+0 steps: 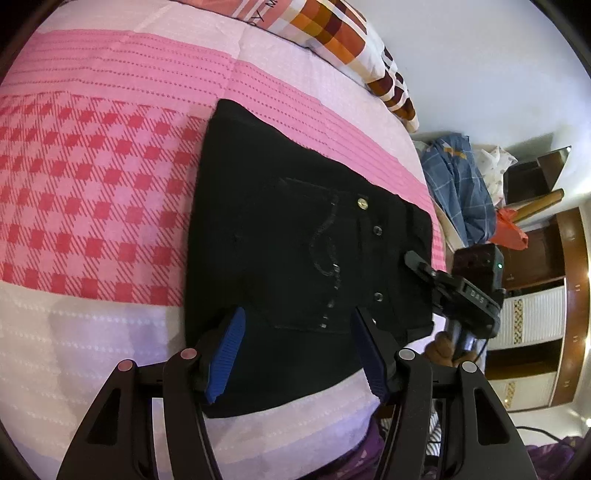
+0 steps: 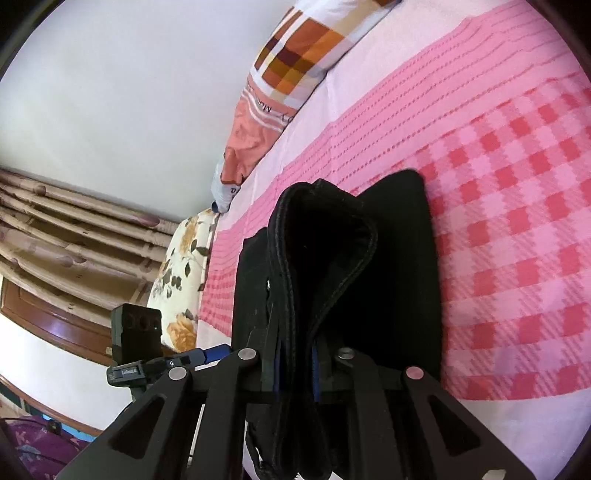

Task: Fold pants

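Note:
Black pants (image 1: 280, 229) lie folded on the pink checked bedsheet (image 1: 92, 166), back pocket with stitched pattern and studs facing up. My left gripper (image 1: 299, 314) is open, its blue pads (image 1: 231, 347) spread over the near edge of the cloth without pinching it. My right gripper (image 1: 415, 260) holds the pants' right edge. In the right wrist view the right gripper (image 2: 295, 365) is shut on a thick fold of the pants (image 2: 388, 277), with layered hems raised in front of the lens. The left gripper (image 2: 207, 354) shows at the left of that view.
Checked pillows (image 1: 332, 33) (image 2: 295, 55) lie at the head of the bed. A floral cushion (image 2: 184, 280) and curtains (image 2: 55, 229) sit past the bed's edge. A pile of blue clothes (image 1: 458, 184) and a wardrobe (image 1: 535, 314) stand beside the bed.

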### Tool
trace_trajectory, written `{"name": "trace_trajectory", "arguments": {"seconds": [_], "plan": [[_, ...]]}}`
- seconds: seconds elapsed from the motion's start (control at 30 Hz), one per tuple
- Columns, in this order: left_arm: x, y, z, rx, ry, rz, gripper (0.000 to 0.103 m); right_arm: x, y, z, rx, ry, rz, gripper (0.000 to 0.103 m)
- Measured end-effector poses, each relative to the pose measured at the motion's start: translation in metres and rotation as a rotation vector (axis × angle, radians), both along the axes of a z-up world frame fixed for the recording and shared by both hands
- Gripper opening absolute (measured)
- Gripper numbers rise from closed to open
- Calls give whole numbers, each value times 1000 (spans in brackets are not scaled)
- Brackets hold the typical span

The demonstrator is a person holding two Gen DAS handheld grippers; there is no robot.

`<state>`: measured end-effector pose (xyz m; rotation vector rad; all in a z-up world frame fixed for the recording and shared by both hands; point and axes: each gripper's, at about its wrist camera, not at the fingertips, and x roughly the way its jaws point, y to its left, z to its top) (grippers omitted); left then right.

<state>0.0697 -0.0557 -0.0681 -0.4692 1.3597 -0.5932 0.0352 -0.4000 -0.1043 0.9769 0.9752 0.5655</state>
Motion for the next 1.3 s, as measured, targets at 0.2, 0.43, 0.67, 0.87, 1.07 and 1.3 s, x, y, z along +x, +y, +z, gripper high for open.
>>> {"name": "trace_trajectory", "arguments": {"seconds": [0.2, 0.43, 0.67, 0.87, 1.07, 1.3], "plan": [[4, 2, -8, 22, -6, 1, 60, -4, -9, -18, -11, 39, -29, 12], [1, -1, -6, 95, -64, -22, 60, -5, -12, -24, -19, 35, -35, 12], [1, 10, -6, 156, -116, -13, 60, -6, -15, -34, -14, 40, -41, 12], [-3, 13, -4, 199, -156, -16, 60, -9, -15, -34, -38, -2, -24, 16], [-8, 3, -1, 239, -202, -48, 60, -10, -15, -33, -39, -23, -23, 20], [-11, -1, -4, 244, -217, -57, 60, -15, -20, -35, 17, -22, -36, 29]]}}
